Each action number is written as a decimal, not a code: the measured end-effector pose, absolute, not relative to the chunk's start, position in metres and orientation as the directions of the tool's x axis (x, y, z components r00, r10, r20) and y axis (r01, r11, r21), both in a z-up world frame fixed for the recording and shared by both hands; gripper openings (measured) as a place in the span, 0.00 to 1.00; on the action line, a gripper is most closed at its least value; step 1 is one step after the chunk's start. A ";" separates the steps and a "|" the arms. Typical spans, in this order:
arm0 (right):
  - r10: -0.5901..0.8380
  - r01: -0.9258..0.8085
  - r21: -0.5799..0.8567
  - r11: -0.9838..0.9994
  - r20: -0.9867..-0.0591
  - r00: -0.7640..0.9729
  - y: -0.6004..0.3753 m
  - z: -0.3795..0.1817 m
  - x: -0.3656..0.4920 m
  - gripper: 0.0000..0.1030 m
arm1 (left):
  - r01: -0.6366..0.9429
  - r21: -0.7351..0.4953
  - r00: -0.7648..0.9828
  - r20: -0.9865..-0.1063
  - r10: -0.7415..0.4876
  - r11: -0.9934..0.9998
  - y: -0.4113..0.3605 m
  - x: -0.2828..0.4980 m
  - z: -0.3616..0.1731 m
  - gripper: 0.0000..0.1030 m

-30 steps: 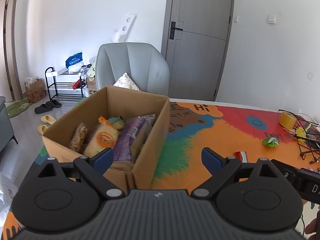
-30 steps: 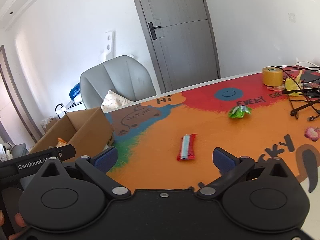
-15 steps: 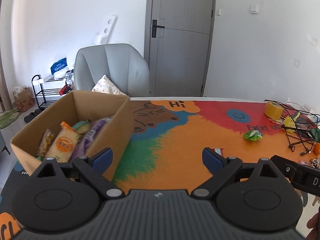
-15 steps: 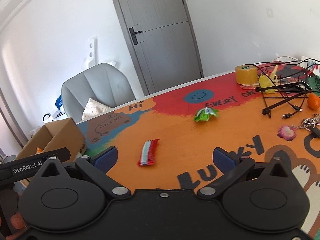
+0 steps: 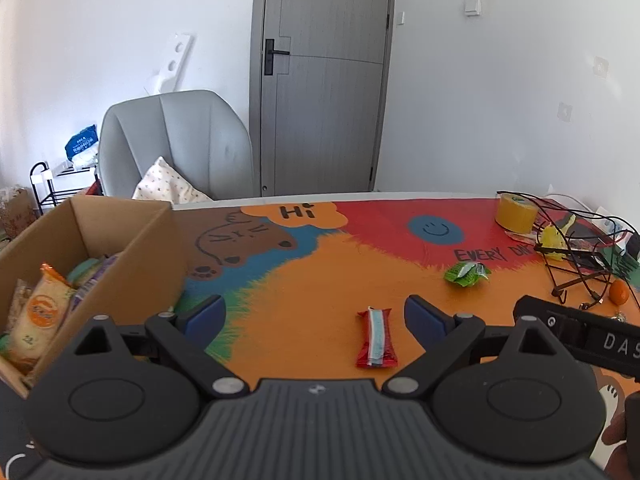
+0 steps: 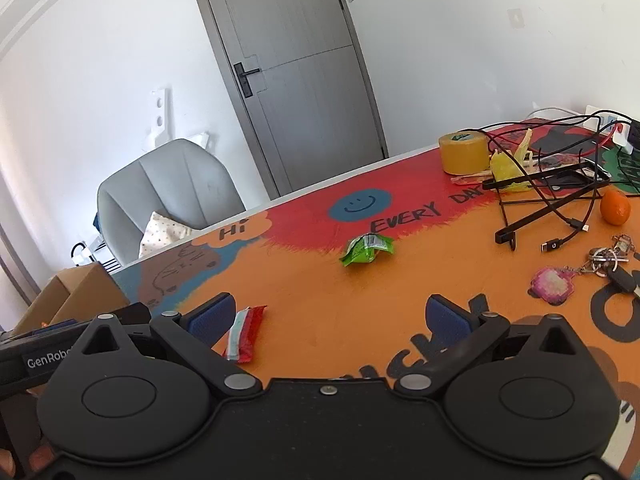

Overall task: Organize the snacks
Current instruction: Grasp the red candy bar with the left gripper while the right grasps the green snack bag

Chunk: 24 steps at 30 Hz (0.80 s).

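A cardboard box (image 5: 132, 248) at the table's left end holds several snack packets (image 5: 40, 312). On the orange mat lies a red wrapped bar (image 5: 376, 338) with a pale stripe, and farther right a crumpled green packet (image 5: 467, 273). My left gripper (image 5: 315, 312) hangs open above the mat, the red bar just inside its right finger. My right gripper (image 6: 338, 316) is open too, low over the mat; the red bar (image 6: 245, 334) lies by its left finger and the green packet (image 6: 366, 249) sits ahead of it. The box (image 6: 76, 296) shows at far left.
A yellow tape roll (image 6: 464, 153), tangled black cables (image 6: 552, 196), an orange fruit (image 6: 615, 207) and keys with a pink charm (image 6: 554, 285) crowd the table's right end. A grey chair (image 5: 172, 144) with a cushion stands behind the table, near a grey door (image 5: 320, 80).
Both grippers have swung to the right, away from the box. The red bar now lies between the left gripper's fingers; the green packet and the right-end clutter came closer in the right view.
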State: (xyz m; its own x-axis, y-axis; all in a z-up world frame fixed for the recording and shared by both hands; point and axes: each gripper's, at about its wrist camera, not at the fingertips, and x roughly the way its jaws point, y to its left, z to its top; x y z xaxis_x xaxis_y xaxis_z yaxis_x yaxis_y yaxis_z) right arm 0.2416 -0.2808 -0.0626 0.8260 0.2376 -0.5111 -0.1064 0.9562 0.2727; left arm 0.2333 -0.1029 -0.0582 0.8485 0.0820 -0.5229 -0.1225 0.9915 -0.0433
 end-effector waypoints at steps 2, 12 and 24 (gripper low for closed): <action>0.228 -0.100 0.265 0.959 -0.513 0.827 -0.282 -0.063 0.247 1.00 | -0.126 -0.031 0.844 -0.529 0.090 0.992 -0.107 0.240 -0.061 0.92; 0.187 -0.058 0.253 0.966 -0.523 0.831 -0.292 -0.070 0.271 1.00 | -0.089 -0.019 0.814 -0.578 0.062 0.996 -0.129 0.272 -0.080 0.90; 0.177 -0.033 0.262 0.964 -0.549 0.817 -0.303 -0.085 0.295 1.00 | -0.100 -0.016 0.761 -0.645 0.066 0.995 -0.145 0.305 -0.113 0.73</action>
